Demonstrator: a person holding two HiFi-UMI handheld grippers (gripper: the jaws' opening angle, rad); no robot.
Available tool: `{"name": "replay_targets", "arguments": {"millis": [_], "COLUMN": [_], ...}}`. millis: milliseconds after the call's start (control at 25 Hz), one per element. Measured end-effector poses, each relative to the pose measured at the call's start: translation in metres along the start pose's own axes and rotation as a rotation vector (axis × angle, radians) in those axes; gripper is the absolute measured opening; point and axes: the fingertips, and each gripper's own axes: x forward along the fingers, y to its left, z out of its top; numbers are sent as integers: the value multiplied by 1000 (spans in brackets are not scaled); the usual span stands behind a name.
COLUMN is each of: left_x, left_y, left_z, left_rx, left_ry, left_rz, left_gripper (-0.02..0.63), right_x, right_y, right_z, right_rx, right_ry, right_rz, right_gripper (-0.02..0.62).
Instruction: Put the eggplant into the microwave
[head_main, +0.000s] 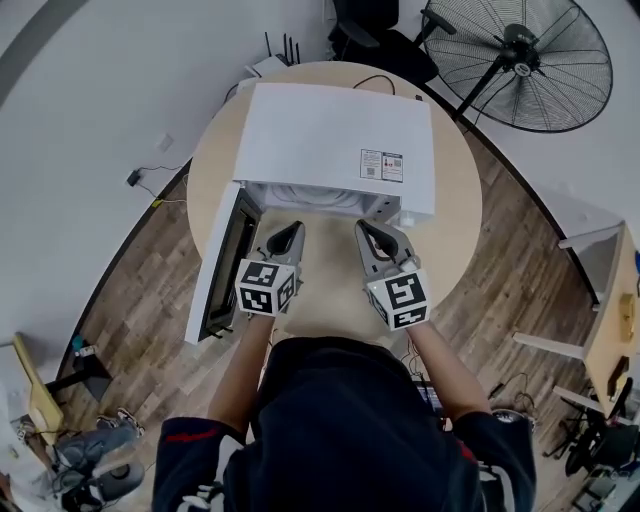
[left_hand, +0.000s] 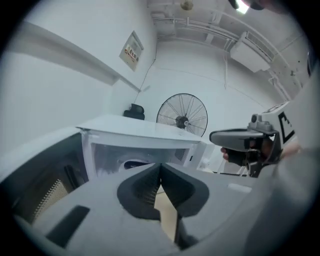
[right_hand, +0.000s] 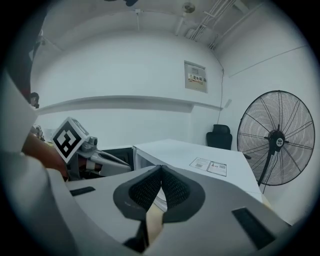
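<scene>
Near the table's front edge, before the open microwave, we hold left gripper and right gripper closed, empty; the eggplant seems already inside, a dark shape. Only the door stands open.

Sparse office-like test room: white walls, wood-plank floor, round table bearing a microwave, pedestal fan, office chair.

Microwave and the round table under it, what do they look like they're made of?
Microwave: probably painted sheet metal, going by its flat, matte white top and crisp edges. Table: wood or laminate, hard to tell; pale beige, smooth, even surface.
</scene>
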Motion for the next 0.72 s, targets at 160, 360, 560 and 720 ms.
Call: {"name": "replay_targets", "arguments": {"millis": [160,360,560,720], "left_x": [-31,-59,-76,-89], "left_y": [-2,-7,-16,-20], "left_z": [28,56,81,97], "left_rx": [8,58,82,109], "left_ry": [-70,-127,-185,-220], "left_rz": [5,24,31,49], "left_gripper": [17,17,17,17], "right_x": [-4,-11,-19,-25], "right_y": [7,14,21,26], "right_z": [21,45,72,86], "right_rx": [-13,-30,-49,-49], "right_ry": [-45,-97,-153,-187], "right_rz": [5,19,35,39], "right_gripper": [11,11,11,11]}}
